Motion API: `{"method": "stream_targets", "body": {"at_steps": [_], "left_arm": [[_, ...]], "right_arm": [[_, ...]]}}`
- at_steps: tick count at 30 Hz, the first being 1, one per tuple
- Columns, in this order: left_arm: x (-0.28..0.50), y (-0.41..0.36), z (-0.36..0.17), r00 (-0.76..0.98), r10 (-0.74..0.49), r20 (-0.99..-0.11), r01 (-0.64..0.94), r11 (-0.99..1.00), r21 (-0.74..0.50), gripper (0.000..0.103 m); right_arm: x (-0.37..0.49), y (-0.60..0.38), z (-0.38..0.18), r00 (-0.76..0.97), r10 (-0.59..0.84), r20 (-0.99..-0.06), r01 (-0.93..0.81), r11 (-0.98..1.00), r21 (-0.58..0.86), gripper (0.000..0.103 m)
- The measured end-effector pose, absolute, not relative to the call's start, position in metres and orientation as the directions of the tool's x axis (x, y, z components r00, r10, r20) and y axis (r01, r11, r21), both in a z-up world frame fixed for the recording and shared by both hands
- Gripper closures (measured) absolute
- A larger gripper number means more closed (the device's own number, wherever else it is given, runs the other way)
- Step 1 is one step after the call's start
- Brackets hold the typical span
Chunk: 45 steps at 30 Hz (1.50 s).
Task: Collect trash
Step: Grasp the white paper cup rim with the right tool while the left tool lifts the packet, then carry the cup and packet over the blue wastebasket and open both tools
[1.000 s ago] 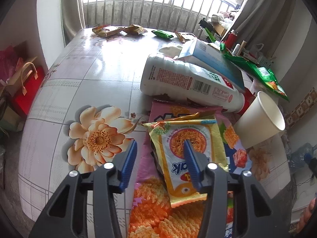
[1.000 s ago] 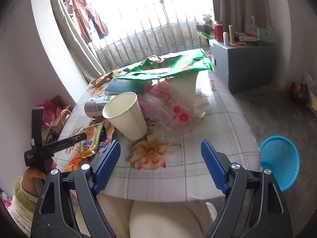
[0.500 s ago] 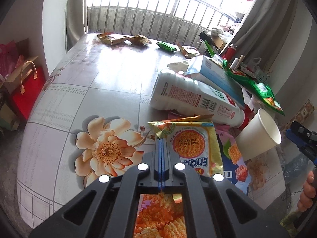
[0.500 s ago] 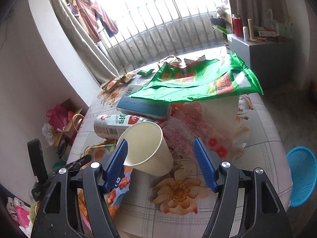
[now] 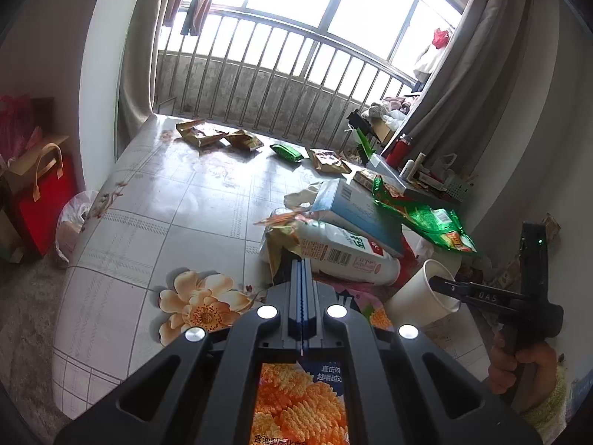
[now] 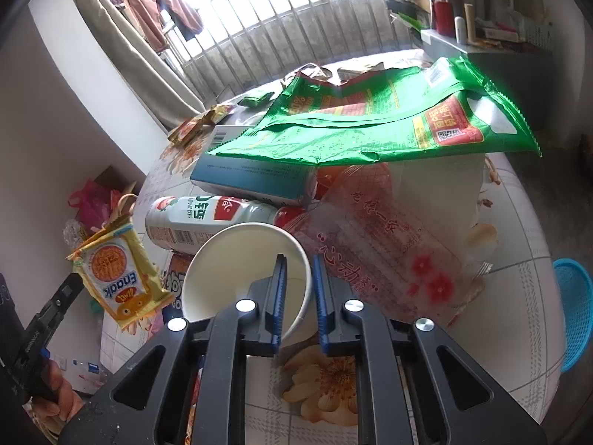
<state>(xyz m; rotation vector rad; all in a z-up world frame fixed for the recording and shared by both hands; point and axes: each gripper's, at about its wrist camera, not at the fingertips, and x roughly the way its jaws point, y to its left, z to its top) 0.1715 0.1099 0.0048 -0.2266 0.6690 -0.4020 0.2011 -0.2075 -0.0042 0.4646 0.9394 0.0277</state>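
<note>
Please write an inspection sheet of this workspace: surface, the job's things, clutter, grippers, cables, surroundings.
Surface: table with a flower-print cover.
Job's things: yellow snack packet hanging in the air; paper cup lying on its side; milk bottle; blue carton; green bag.
Clutter: small wrappers at the far edge.
Grippers: left gripper shut on the yellow snack packet; right gripper has just been closing, pinching the cup's wall.
Cables: nothing seen.
Surroundings: blue basket on the floor; red bag.

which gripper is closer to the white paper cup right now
Right. The right gripper has its fingers on the paper cup rim, one inside, one outside. The left gripper is off to the side, holding the yellow snack packet.
</note>
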Motion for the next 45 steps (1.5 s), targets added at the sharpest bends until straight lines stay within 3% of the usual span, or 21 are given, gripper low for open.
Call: {"method": "stream_targets", "body": {"at_steps": [13,20,25,37,45], "left_arm": [[0.129,0.080,0.056,0.720,-0.508,-0.473,0.414,0.861,-0.294,0.103],[0.111,0.013,0.076,0.635,-0.607,-0.478,0.569,0.786,-0.243,0.103],[0.093,-0.049,0.087,0.541,-0.696,-0.472,0.681,0.692,-0.240,0.103],[0.053,-0.247,0.062,0.247,-0.769,-0.590,0.850,0.465,-0.249,0.103],[0.039,-0.397,0.003,0.085,-0.686,-0.722,0.884,0.387,-0.264,0.103]], "right_arm": [[0.124,-0.235,0.028,0.694,0.210,-0.688,0.206,0.858,0.470,0.096],[0.045,-0.275,0.045,0.762,0.152,-0.630,0.284,0.796,0.535,0.096],[-0.017,-0.317,0.050,0.786,0.030,-0.617,0.395,0.744,0.539,0.096],[-0.129,-0.421,-0.002,0.697,-0.229,-0.680,0.681,0.508,0.527,0.096],[-0.140,-0.491,-0.084,0.605,-0.205,-0.770,0.786,0.310,0.535,0.096]]}}
